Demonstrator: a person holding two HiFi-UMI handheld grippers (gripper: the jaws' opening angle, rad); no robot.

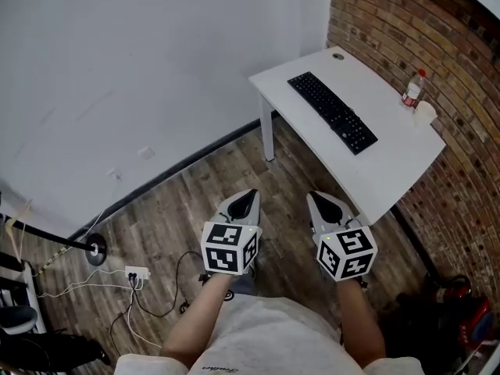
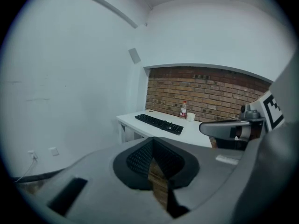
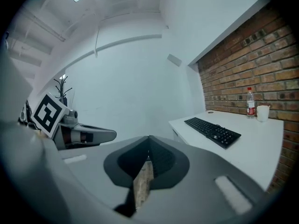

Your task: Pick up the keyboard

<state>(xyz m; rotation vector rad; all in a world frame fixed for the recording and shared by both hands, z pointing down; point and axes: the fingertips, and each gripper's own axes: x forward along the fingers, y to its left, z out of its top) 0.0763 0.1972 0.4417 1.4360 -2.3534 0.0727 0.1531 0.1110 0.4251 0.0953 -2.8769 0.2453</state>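
A black keyboard (image 1: 332, 112) lies along the middle of a white desk (image 1: 391, 178), well ahead of me; it also shows in the left gripper view as the keyboard (image 2: 159, 123) and in the right gripper view as the keyboard (image 3: 212, 130). My left gripper (image 1: 251, 196) is held over the wooden floor, short of the desk, jaws shut with nothing in them. My right gripper (image 1: 316, 198) hangs beside it near the desk's front edge, also shut and empty.
A plastic bottle (image 1: 412, 89) and a white cup (image 1: 425, 113) stand at the desk's far right by the brick wall (image 1: 437, 45). A power strip with cables (image 1: 136, 273) and a black stand base (image 1: 95, 250) lie on the floor at left. The white wall (image 1: 141, 76) is ahead.
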